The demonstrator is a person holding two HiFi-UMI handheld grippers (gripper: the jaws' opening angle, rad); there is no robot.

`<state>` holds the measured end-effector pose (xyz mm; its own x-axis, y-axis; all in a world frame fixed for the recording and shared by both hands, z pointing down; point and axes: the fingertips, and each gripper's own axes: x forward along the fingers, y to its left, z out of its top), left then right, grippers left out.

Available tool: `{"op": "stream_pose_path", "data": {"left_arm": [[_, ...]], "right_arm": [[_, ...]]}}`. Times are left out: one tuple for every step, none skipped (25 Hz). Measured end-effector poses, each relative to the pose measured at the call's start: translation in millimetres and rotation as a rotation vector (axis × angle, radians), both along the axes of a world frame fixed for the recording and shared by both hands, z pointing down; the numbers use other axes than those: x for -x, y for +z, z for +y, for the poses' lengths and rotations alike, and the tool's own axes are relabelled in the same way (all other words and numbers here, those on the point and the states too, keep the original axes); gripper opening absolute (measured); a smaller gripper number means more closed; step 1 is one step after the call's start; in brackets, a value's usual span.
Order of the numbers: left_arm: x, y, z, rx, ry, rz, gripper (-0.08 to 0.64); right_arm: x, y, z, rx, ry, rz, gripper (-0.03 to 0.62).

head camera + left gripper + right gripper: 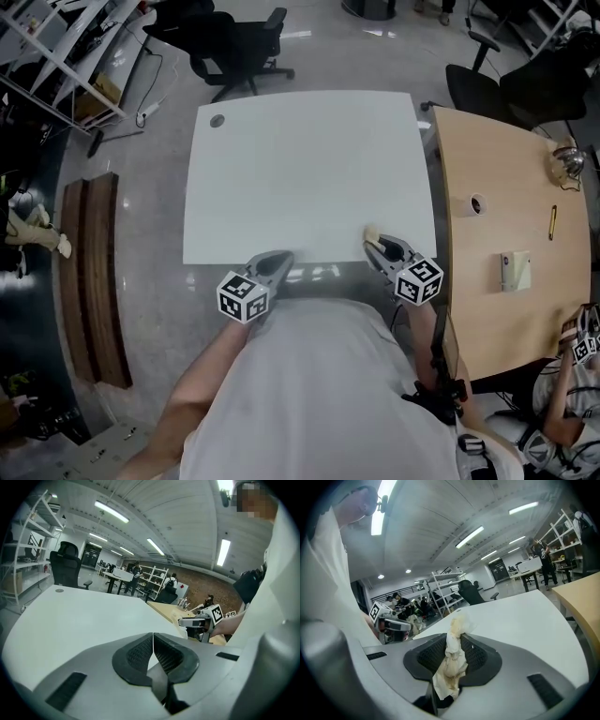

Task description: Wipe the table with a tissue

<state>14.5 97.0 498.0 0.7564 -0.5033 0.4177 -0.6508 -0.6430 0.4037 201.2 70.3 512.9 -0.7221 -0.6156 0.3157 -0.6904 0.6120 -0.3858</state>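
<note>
1. Wooden bench (94, 281) at the far left: dark, long, slightly curved planks on a glossy grey floor.
2. Office chair (239, 47): black and padded, standing beyond the far edge of the white table.
3. White table (309, 169): smooth, matte, squarish with rounded corners, with one small round grommet (217, 120) near its far left corner.
4. Left gripper (274, 261): grey moulded shell at the table's near edge. Its black ribbed pads (136, 653) were pressed together with nothing between them.
5. Right gripper (377, 247), near the table's near right corner: its jaws pinched a tissue (452, 660) — crumpled, off-white, stained yellowish. The tuft stuck out past the tips over the table edge; contact with the surface could not be made out.
6. Person's white shirt (319, 394) — it hid the table's near rim between the grippers and both handles.
7. Wooden desk (487, 309): pale, curved edge, just beside the white table. It held a tape roll (478, 203), a pen (553, 220) and a small pale card (516, 270), too small to identify.
</note>
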Motion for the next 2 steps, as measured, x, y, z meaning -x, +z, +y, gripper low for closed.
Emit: {"op": "stream_pose_path", "data": {"left_arm": [[-2.3, -1.5, 0.8, -0.002, 0.000, -0.001, 0.008], [-4.8, -3.0, 1.3, -0.005, -0.001, -0.002, 0.008]], "right_arm": [[-1.5, -1.5, -0.3, -0.003, -0.001, -0.003, 0.091], [-3.2, -2.8, -0.6, -0.006, -0.002, -0.006, 0.091]]}}
